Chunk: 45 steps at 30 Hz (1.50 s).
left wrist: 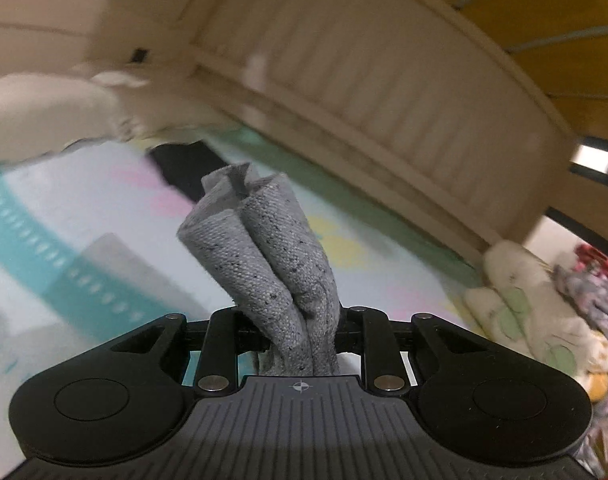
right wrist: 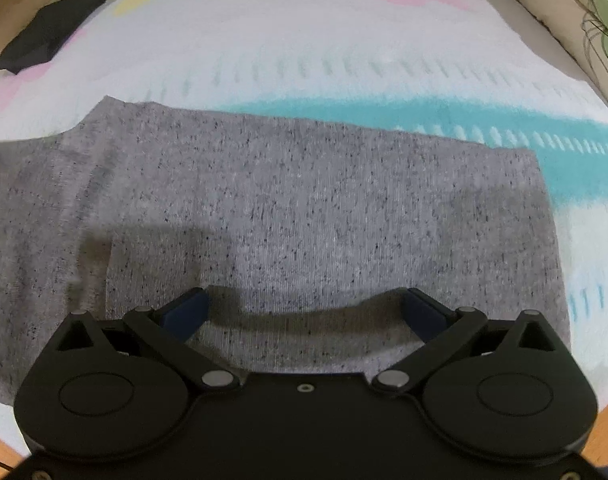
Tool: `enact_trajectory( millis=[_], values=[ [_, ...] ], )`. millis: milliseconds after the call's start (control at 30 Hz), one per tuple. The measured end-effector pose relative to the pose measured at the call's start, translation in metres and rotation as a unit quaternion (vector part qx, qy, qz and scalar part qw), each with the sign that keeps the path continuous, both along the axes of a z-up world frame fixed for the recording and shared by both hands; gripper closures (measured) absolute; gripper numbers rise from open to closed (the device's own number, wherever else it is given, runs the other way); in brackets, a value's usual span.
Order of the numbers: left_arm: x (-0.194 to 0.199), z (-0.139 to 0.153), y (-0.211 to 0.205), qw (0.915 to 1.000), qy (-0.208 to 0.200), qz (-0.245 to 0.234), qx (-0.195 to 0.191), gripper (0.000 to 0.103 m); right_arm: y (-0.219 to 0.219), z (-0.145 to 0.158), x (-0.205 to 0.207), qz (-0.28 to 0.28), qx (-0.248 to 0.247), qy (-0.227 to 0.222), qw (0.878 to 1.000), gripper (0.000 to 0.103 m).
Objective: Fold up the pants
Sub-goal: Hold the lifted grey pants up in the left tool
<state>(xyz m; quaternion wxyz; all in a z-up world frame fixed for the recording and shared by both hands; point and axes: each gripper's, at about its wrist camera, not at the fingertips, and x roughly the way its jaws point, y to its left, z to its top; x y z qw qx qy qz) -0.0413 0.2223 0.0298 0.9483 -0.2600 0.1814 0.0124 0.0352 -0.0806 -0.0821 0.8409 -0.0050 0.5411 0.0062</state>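
Observation:
The grey speckled pants [right wrist: 288,200] lie flat on a pastel bed sheet [right wrist: 343,32] in the right wrist view. My right gripper [right wrist: 304,312] is open just above the cloth, its blue-padded fingers [right wrist: 184,312] spread wide, with nothing between them. In the left wrist view my left gripper [left wrist: 300,332] is shut on a bunched end of the pants [left wrist: 264,248], which sticks up in folds from between the jaws, lifted above the bed.
A dark folded garment [right wrist: 52,28] lies on the sheet at the far left, also in the left wrist view [left wrist: 184,168]. A cream headboard [left wrist: 363,88] rises behind the bed. Pillows [left wrist: 535,312] and patterned cloth lie at the right.

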Motion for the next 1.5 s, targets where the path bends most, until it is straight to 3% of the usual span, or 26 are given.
enact_trajectory(
  millis=[233,367,633,767,900,933,1000,1067,1133,1233,1367,1500],
  values=[
    [0.005,0.027,-0.037,0.9984,-0.024,-0.040,0.032,0.080,-0.027,0.037,-0.002,-0.013,0.014,-0.050,0.999,0.001],
    [0.004,0.027,-0.038,0.9984,-0.025,-0.044,0.026,0.080,-0.026,0.042,-0.005,0.007,0.030,-0.041,0.999,0.001],
    [0.008,0.000,-0.007,0.9995,0.017,-0.009,0.023,0.080,0.038,0.038,-0.024,0.100,0.047,-0.050,0.993,0.001],
    [0.012,-0.030,0.026,0.9978,0.059,0.027,-0.009,0.080,0.075,0.028,-0.032,0.150,0.029,-0.043,0.987,0.001],
    [0.014,-0.068,0.060,0.9896,0.113,0.074,-0.051,0.080,0.104,-0.001,-0.036,0.191,-0.001,0.013,0.981,0.000],
    [0.014,-0.078,0.068,0.9855,0.130,0.089,-0.064,0.080,0.108,-0.005,-0.041,0.196,-0.017,0.010,0.980,0.000],
    [0.013,-0.099,0.084,0.9715,0.166,0.122,-0.118,0.080,0.115,-0.005,-0.049,0.219,-0.044,-0.013,0.975,0.001],
    [0.010,-0.115,0.096,0.9601,0.182,0.142,-0.158,0.080,0.117,0.002,-0.051,0.231,-0.031,-0.010,0.972,0.002],
    [0.009,-0.126,0.103,0.9546,0.189,0.148,-0.177,0.080,0.113,0.017,-0.045,0.226,0.001,-0.011,0.974,0.003],
    [0.009,-0.127,0.106,0.9567,0.182,0.141,-0.178,0.079,0.107,0.044,-0.023,0.186,0.021,-0.053,0.981,0.001],
    [0.007,-0.129,0.109,0.9560,0.178,0.140,-0.186,0.078,0.114,0.045,0.018,0.121,-0.025,-0.097,0.988,0.001],
    [0.006,-0.131,0.108,0.9546,0.177,0.142,-0.193,0.078,0.128,0.014,0.041,0.109,-0.073,-0.066,0.989,0.002]
  ],
)
